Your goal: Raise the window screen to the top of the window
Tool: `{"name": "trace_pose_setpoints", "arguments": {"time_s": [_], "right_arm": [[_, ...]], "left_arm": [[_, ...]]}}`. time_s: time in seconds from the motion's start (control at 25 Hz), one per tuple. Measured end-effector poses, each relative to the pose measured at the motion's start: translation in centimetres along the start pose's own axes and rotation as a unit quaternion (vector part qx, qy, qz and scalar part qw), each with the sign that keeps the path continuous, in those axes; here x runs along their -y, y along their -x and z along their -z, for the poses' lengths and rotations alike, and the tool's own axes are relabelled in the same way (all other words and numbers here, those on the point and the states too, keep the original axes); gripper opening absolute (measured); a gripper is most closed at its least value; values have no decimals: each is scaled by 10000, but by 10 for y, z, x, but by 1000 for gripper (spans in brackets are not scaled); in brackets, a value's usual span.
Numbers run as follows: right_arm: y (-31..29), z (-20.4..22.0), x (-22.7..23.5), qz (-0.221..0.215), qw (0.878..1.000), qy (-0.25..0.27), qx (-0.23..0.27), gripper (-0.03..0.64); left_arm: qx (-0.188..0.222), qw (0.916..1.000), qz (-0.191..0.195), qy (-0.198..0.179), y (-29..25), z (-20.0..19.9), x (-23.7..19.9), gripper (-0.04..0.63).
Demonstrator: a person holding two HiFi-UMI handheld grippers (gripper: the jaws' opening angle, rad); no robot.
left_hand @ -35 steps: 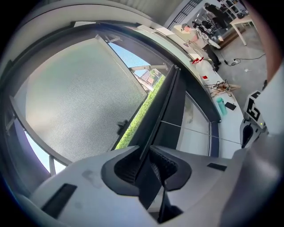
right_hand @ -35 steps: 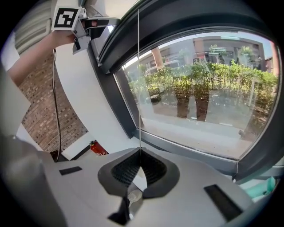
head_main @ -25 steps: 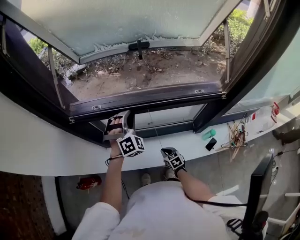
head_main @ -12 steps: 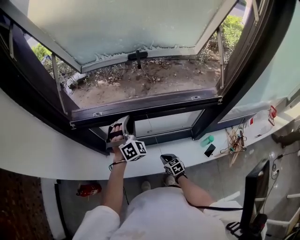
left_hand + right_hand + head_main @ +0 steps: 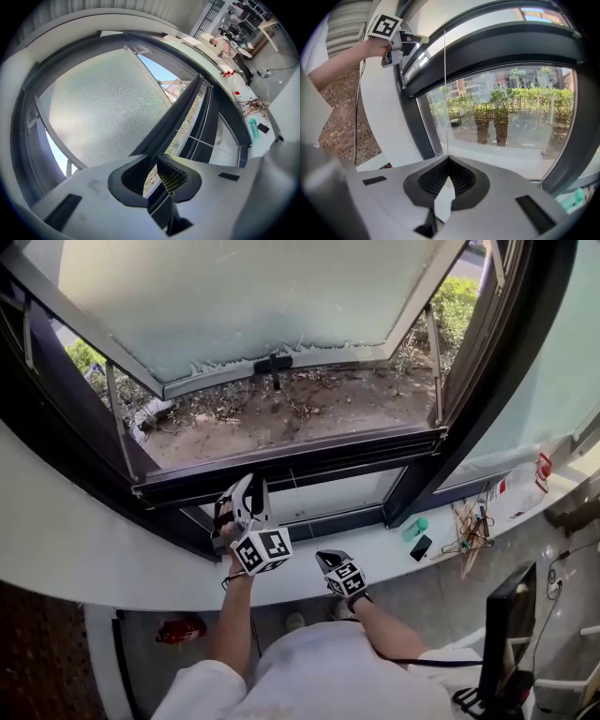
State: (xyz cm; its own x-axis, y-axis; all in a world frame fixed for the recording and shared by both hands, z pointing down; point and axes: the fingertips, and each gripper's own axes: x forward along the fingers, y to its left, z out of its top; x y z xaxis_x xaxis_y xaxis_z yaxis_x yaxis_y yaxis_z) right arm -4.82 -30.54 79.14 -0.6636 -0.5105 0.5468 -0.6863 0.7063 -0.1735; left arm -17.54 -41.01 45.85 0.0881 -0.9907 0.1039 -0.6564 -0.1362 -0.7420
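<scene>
Two grippers sit low at the window, both beneath its opening. The left gripper point(image 5: 242, 493) points up at the window screen's dark bar point(image 5: 309, 457). That bar lies across the bottom of the opening, just above the fixed lower pane point(image 5: 337, 491) and well below the frosted sash point(image 5: 244, 296) that is swung outward overhead. Its jaws have just been opening and stand spread. The edge of the dark bar runs between them with daylight showing beside it, so the pads are not clamping it.

The right gripper point(image 5: 328, 561) hangs lower and to the right, above the white sill point(image 5: 389, 545), and is aimed at the lower pane. Its jaws are pressed together. A thin cord point(image 5: 445, 93) drops straight from the dark frame above into the point where they meet and is pinched there. Further right on the sill lie a teal bottle point(image 5: 415, 527) and a dark phone point(image 5: 422, 547), near a tangle of wires point(image 5: 469, 521).
</scene>
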Motion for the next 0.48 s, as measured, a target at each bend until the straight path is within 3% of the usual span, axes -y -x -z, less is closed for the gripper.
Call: {"name": "trace_pose_setpoints", "arguments": {"time_s": [0.12, 0.2, 0.36, 0.48], "right_arm": [[1, -3, 6, 3, 9999, -111, 74, 3], [0, -5, 6, -13, 9999, -84, 75, 3], [-1, -6, 3, -69, 9999, -36, 79, 3], [0, -8, 1, -89, 9999, -35, 135, 3]], "left_arm": [[13, 9991, 74, 427, 6, 5, 6, 55], [21, 9956, 153, 922, 11, 11, 11, 55], [72, 9740, 345, 2240, 21, 24, 25, 55], [101, 9595, 406, 2787, 29, 32, 31, 52]]}}
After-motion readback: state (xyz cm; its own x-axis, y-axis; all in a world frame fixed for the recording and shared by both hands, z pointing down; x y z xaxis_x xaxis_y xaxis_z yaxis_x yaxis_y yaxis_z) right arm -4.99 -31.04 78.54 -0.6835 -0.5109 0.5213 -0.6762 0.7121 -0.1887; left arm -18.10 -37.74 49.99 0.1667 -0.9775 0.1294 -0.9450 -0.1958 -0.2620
